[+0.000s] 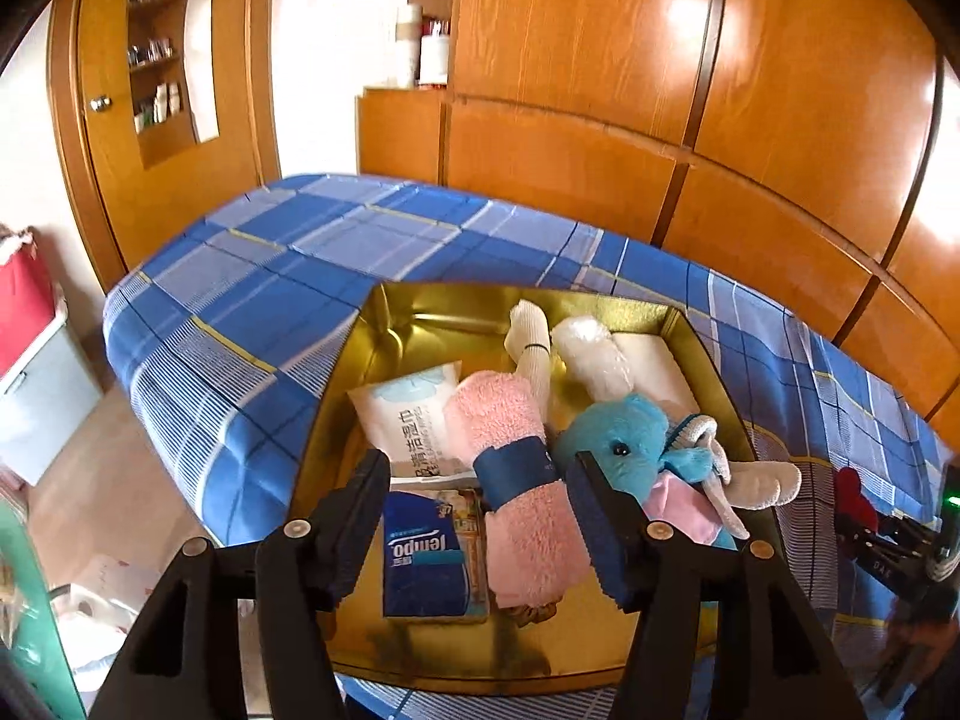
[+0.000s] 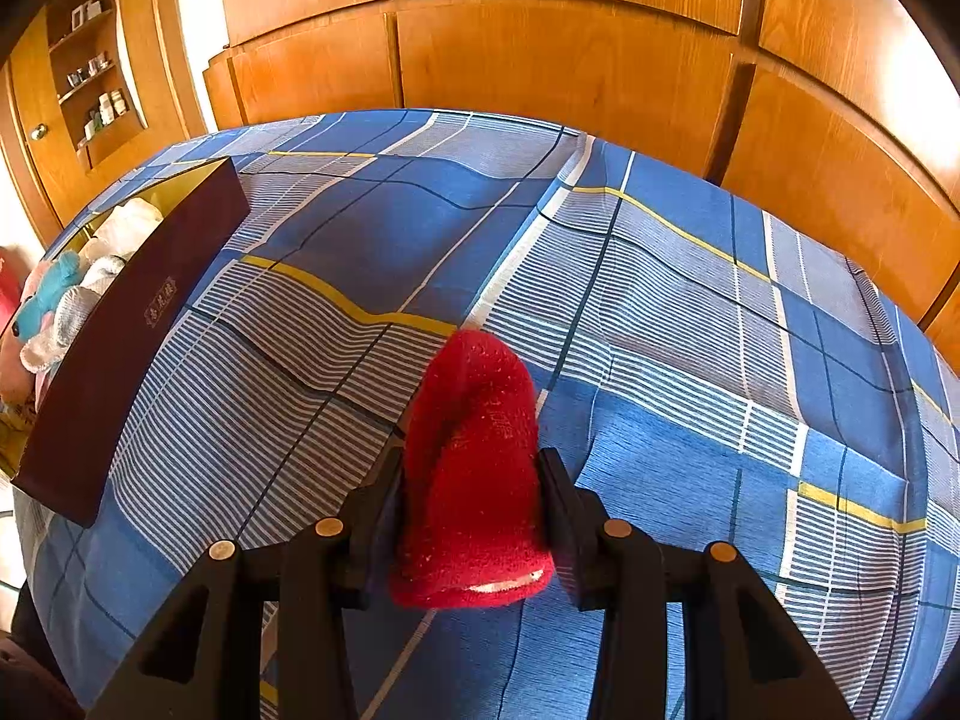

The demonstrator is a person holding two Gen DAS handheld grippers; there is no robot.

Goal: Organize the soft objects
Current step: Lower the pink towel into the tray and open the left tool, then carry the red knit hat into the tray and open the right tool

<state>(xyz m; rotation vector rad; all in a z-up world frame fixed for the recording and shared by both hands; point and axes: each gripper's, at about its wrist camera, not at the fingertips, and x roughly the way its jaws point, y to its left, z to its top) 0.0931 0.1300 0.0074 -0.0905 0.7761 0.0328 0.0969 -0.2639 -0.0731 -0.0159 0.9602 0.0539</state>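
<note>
A gold tin box (image 1: 420, 306) sits on the blue plaid bed (image 1: 270, 300). In it lie a rolled pink towel (image 1: 516, 420) with a blue band, a white wet-wipes pack (image 1: 408, 414), a blue Tempo tissue pack (image 1: 423, 564), a blue elephant plush (image 1: 624, 444), a white plush (image 1: 591, 354) and a white sock (image 1: 531, 336). My left gripper (image 1: 477, 480) hovers open just above the pink towel, its pads clear of it. My right gripper (image 2: 469, 459) is shut on a red towel (image 2: 474, 450) above the sheet (image 2: 660, 300), to the right of the box's maroon side (image 2: 120, 330).
Wooden wardrobe panels (image 1: 600, 90) stand behind the bed, and a door with a shelf niche (image 1: 156, 60) is at the back left. A red and white bin (image 1: 30, 348) stands on the floor at the left. The bed right of the box holds only the sheet.
</note>
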